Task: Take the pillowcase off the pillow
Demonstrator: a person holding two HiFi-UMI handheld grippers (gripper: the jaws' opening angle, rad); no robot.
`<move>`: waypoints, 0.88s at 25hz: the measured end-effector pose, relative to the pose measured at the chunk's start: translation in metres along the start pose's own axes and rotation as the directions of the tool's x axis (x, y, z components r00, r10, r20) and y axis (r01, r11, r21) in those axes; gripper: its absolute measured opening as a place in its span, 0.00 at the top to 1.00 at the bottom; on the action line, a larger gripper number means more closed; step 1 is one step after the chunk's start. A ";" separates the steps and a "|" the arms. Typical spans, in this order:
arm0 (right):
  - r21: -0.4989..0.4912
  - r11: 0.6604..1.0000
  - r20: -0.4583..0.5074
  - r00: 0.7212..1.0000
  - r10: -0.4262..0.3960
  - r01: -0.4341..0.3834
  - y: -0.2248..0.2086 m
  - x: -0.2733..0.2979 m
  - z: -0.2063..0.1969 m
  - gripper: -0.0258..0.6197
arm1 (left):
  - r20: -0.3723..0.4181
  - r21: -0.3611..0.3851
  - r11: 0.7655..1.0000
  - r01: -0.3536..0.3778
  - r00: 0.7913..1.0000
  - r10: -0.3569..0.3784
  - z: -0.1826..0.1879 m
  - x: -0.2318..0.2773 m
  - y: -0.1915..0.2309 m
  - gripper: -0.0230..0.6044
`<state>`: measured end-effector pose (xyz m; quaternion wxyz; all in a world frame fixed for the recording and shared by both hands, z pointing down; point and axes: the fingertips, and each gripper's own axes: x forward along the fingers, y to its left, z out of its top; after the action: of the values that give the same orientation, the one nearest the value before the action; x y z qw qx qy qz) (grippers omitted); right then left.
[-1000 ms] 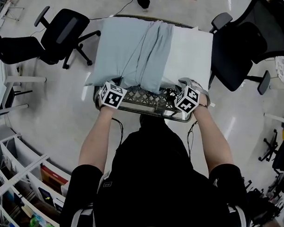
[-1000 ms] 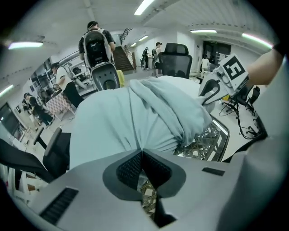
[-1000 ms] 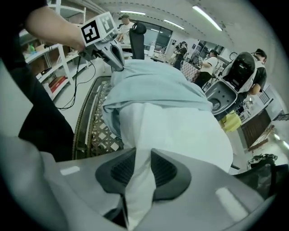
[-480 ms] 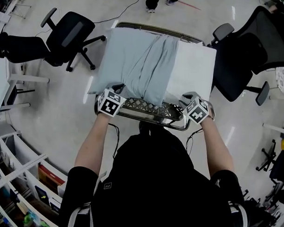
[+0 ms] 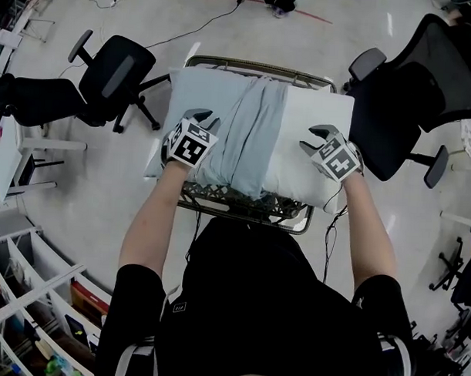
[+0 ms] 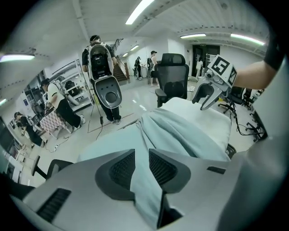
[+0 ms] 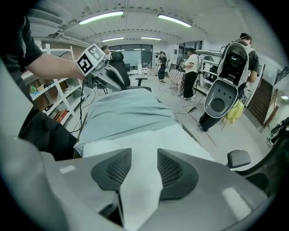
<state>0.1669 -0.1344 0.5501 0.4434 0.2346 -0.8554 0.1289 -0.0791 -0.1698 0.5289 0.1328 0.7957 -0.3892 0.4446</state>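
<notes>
pillowcase (image 5: 239, 137): likely soft, light, slack | grab: bunched edge, pin pillow (image 5: 313, 124) | left gripper (image 6: 141, 159) opening, pillowcase between jaws | right gripper (image 7: 144, 159) opening over pillow

Support: wire cart (image 5: 246, 211) standing on the floor (image 5: 96, 202).
We note the white pillow (image 5: 314, 132) lying flat across the cart's top, a blue pillowcase (image 5: 207, 105) covering one half.

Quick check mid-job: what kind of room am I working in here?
Probably an open office or lab workspace, not a bedroom. Black swivel chairs stand on a bare floor, shelves line one side, and a person wearing a backpack rig stands nearby under strip lights.
</notes>
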 end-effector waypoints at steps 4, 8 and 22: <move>0.012 1.000 -0.046 0.999 -0.008 0.008 -0.045 0.032 0.017 0.61 | -0.021 0.035 0.998 0.045 0.999 -0.044 0.025 0.039 0.019 0.79; -0.013 1.000 -0.140 0.990 -0.010 0.008 -0.083 0.074 0.020 0.51 | -0.056 0.077 0.993 0.087 0.995 -0.082 0.043 0.087 0.044 0.75; -0.046 0.947 -0.393 0.877 0.275 -0.318 -0.107 0.140 0.000 0.27 | -0.082 0.109 0.910 0.399 0.916 -0.392 0.113 0.196 -0.002 0.56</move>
<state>0.1527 -0.2665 0.6667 0.5884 0.0464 -0.7842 0.1915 0.0498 -0.3303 0.6237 0.1818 0.8514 -0.1878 0.4547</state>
